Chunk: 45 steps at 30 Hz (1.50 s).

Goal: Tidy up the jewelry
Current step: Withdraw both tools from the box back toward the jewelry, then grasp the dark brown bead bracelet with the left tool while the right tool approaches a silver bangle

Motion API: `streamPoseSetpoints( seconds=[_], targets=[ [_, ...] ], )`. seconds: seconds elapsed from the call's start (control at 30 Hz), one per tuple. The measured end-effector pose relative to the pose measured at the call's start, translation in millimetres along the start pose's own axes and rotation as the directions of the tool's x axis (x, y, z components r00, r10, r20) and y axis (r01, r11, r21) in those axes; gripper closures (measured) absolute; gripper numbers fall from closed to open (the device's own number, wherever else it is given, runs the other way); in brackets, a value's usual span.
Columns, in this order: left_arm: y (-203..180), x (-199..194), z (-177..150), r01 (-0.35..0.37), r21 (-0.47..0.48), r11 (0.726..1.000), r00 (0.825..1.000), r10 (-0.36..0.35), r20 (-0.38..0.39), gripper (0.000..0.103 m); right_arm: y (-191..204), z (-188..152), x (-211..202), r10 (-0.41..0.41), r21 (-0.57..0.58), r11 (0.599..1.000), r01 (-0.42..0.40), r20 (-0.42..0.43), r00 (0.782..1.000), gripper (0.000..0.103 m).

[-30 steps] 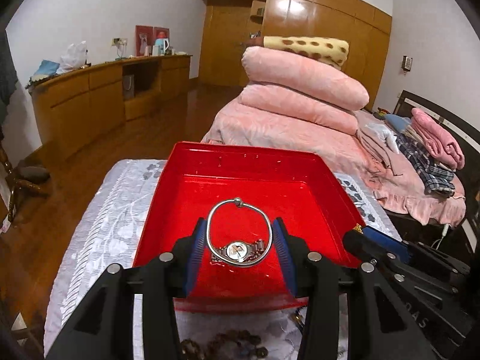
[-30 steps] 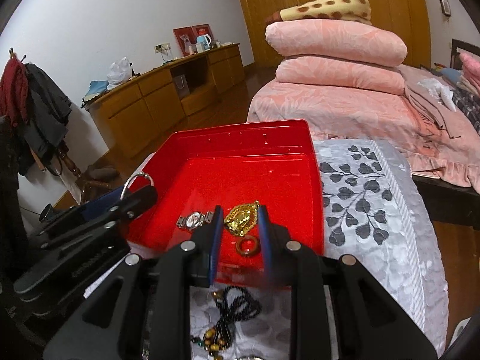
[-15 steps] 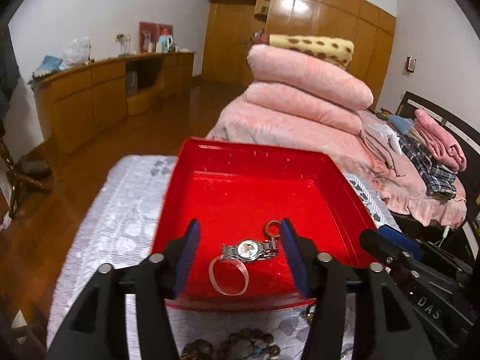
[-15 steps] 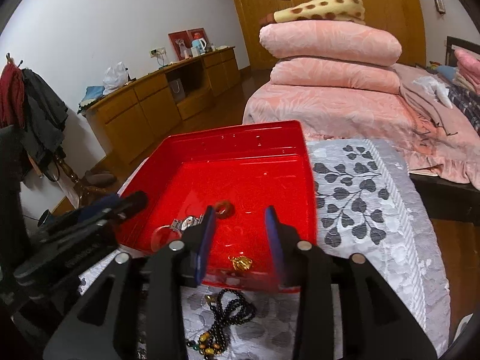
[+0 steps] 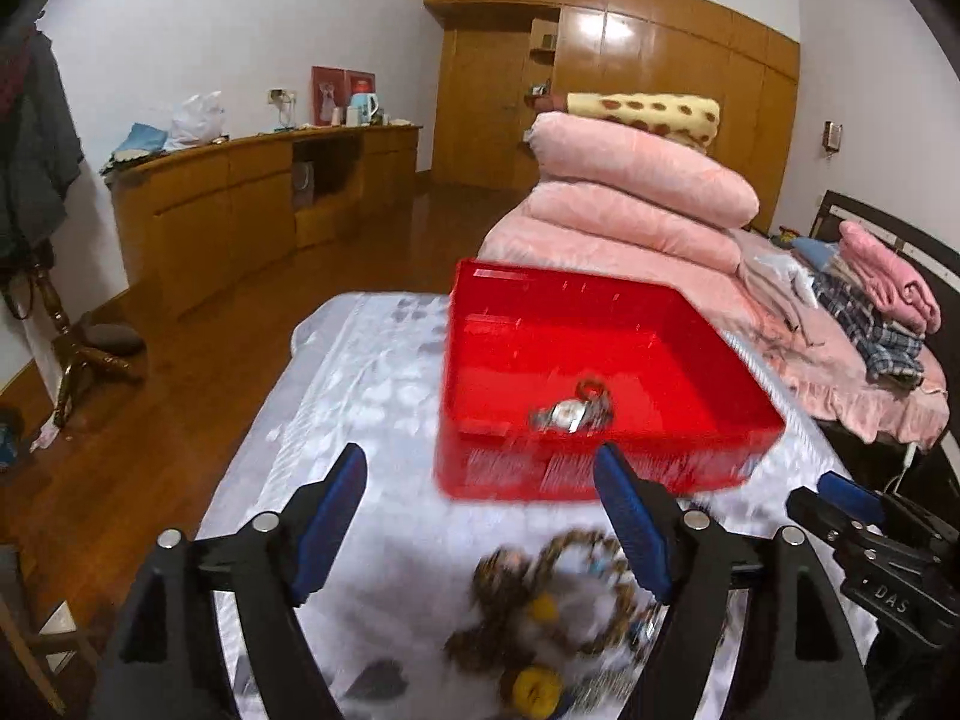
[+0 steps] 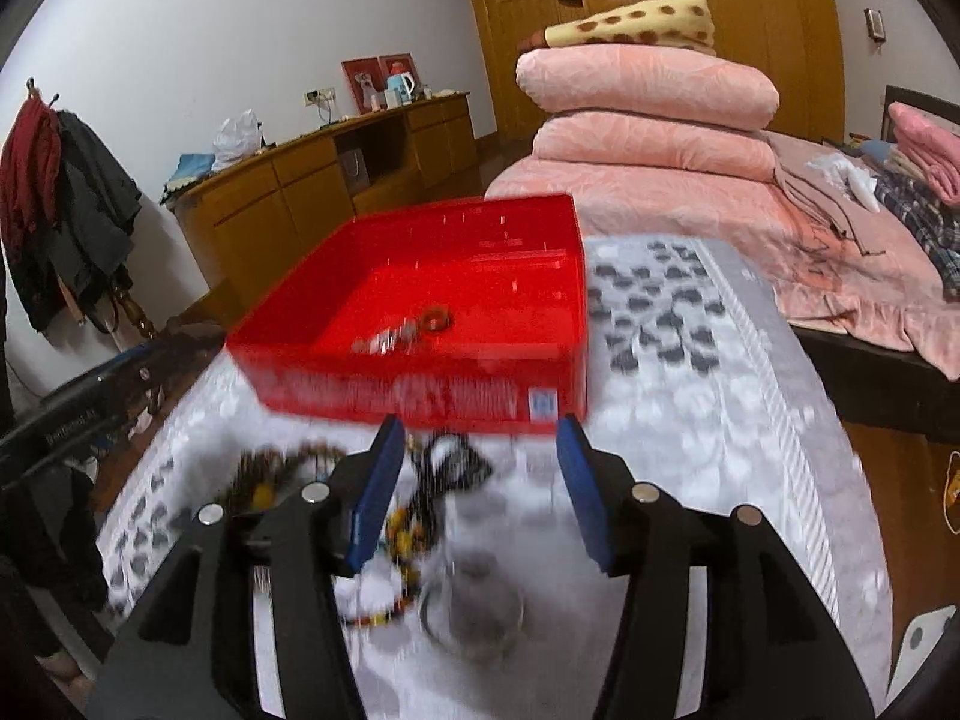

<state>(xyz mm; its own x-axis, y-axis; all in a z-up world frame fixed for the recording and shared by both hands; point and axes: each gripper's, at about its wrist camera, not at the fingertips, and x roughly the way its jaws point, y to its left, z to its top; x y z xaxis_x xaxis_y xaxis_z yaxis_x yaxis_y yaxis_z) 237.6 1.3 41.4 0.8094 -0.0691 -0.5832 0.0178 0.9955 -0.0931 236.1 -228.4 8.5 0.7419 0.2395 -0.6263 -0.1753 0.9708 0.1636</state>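
A red tray stands on the cloth-covered table. Inside lie a silver watch and a brown ring. My left gripper is open and empty, held above the table in front of the tray, over a blurred pile of beaded bracelets. My right gripper is open and empty, also in front of the tray, over a black beaded necklace and a clear bangle.
The table has a white and grey leaf-pattern cloth. A bed with pink folded quilts lies behind it. A wooden sideboard runs along the left wall. A coat stand is at the left.
Both grippers let go of their jewelry into the tray, opened wide and pulled back toward me, out over the table in front of the tray.
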Motion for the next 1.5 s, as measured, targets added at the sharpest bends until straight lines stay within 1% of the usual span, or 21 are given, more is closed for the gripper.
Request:
streamPoseSetpoints(
  seconds=[0.27, 0.4, 0.53, 0.73, 0.87, 1.1, 1.2, 1.27, 1.3, 1.37, 1.5],
  targets=[
    [1, -15, -51, -0.009, 0.025, 1.000, 0.997, 0.011, -0.077, 0.026, 7, -37, -17, -0.006, -0.010, 1.000, 0.006, -0.032, 0.999, 0.051],
    [-4, -17, -66, -0.012, 0.043, 0.999, 0.993, 0.017, -0.113, 0.027, 12, -46, -19, 0.001, -0.018, 1.000, -0.002, -0.044, 0.999, 0.051],
    [-2, -16, -78, -0.011, 0.042, 0.999, 0.990, 0.017, -0.137, 0.027, 13, -55, -17, 0.007, -0.018, 1.000, -0.008, -0.063, 0.998, 0.051],
    [5, -5, -76, -0.020, 0.018, 1.000, 0.987, 0.022, -0.157, 0.027, 11, -59, -13, 0.010, -0.008, 1.000, -0.011, -0.077, 0.997, 0.051],
    [7, 10, -69, 0.002, -0.002, 1.000, 0.980, -0.003, -0.200, 0.027, 10, -58, -10, 0.018, -0.005, 1.000, -0.019, -0.085, 0.996, 0.051],
    [10, 32, -61, -0.012, -0.014, 1.000, 0.970, 0.009, -0.244, 0.027, 8, -55, -7, 0.030, 0.002, 1.000, -0.030, -0.098, 0.995, 0.051],
    [10, 39, -60, -0.003, -0.019, 1.000, 0.964, -0.002, -0.266, 0.027, 9, -55, -5, 0.029, -0.003, 1.000, -0.030, -0.109, 0.994, 0.051],
    [10, 41, -58, -0.002, -0.016, 1.000, 0.963, -0.003, -0.269, 0.030, 9, -55, -4, 0.031, -0.003, 0.999, -0.032, -0.119, 0.992, 0.051],
    [10, 42, -58, -0.008, -0.012, 1.000, 0.962, 0.005, -0.274, 0.034, 9, -55, -3, 0.032, -0.002, 0.999, -0.033, -0.121, 0.992, 0.051],
    [7, 43, -57, -0.002, 0.004, 1.000, 0.961, 0.003, -0.278, 0.040, 9, -55, -3, 0.035, 0.001, 0.999, -0.035, -0.123, 0.992, 0.051],
    [-1, 46, -56, -0.011, 0.053, 0.999, 0.959, 0.026, -0.282, 0.045, 7, -55, -2, 0.038, 0.009, 0.999, -0.037, -0.127, 0.991, 0.051]
  ],
)
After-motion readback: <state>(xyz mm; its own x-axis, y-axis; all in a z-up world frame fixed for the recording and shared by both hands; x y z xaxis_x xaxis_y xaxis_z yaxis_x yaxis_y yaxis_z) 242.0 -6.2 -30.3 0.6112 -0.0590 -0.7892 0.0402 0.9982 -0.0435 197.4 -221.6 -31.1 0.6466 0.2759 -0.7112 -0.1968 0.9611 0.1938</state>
